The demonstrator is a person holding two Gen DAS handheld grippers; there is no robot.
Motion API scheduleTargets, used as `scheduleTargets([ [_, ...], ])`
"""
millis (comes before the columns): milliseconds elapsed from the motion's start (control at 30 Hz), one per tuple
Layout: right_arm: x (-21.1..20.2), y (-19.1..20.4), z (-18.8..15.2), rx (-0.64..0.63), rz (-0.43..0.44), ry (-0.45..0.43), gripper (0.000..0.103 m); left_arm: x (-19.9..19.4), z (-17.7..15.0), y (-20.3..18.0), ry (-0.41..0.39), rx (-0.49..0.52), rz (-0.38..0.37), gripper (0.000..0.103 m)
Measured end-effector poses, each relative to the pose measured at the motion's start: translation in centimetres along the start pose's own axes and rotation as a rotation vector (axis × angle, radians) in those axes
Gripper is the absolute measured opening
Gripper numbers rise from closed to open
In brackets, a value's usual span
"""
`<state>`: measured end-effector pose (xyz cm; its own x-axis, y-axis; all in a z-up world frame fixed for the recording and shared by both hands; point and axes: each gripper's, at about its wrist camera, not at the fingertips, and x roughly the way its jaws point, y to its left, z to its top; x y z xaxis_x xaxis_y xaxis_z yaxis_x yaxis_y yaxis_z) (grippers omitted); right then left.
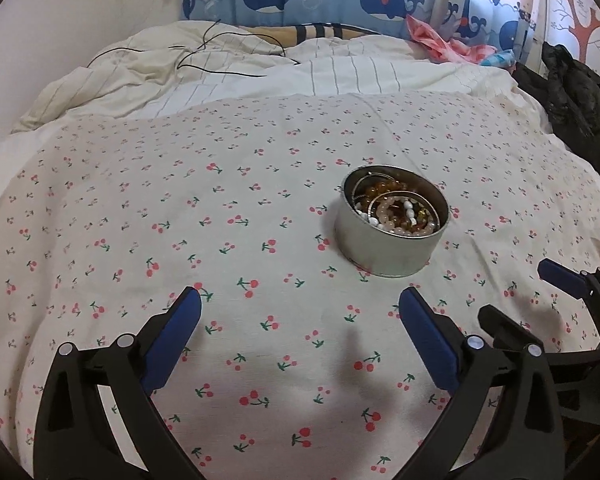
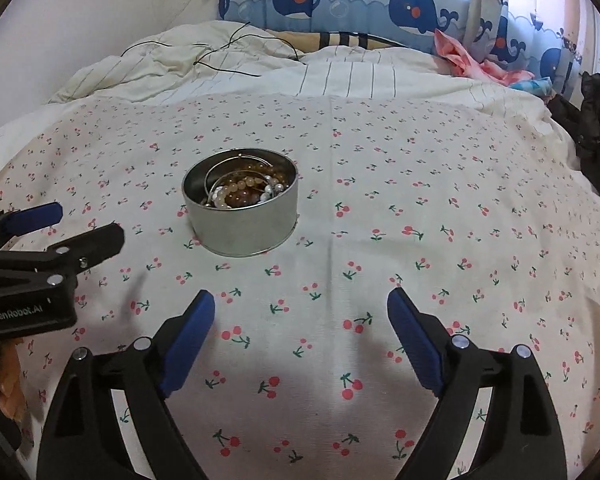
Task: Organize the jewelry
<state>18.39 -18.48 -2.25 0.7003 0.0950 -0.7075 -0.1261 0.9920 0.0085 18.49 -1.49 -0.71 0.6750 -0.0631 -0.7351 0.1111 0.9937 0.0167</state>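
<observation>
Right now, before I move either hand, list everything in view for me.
tin: one, silver, round, open, standing on the cherry cloth
bead bracelets: several, amber, pale pink, white, piled inside the tin
cherry cloth: one, white with red cherries, spread over the bed
striped duvet: one, cream, rumpled behind the cloth
cable: one, black, thin, lying on the duvet
whale curtain: one, blue, behind the bed
dark clothing: black, at the bed's right edge
left tongs: open, empty
right tongs: open, empty
</observation>
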Motion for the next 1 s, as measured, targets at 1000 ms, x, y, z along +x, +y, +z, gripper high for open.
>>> scheduleTargets([
  [1000,-0.26,-0.31,-0.19,0.014,-0.018,-0.008,0.089,0.44,-0.1,0.03,0.023,0.005,-0.007,0.095],
])
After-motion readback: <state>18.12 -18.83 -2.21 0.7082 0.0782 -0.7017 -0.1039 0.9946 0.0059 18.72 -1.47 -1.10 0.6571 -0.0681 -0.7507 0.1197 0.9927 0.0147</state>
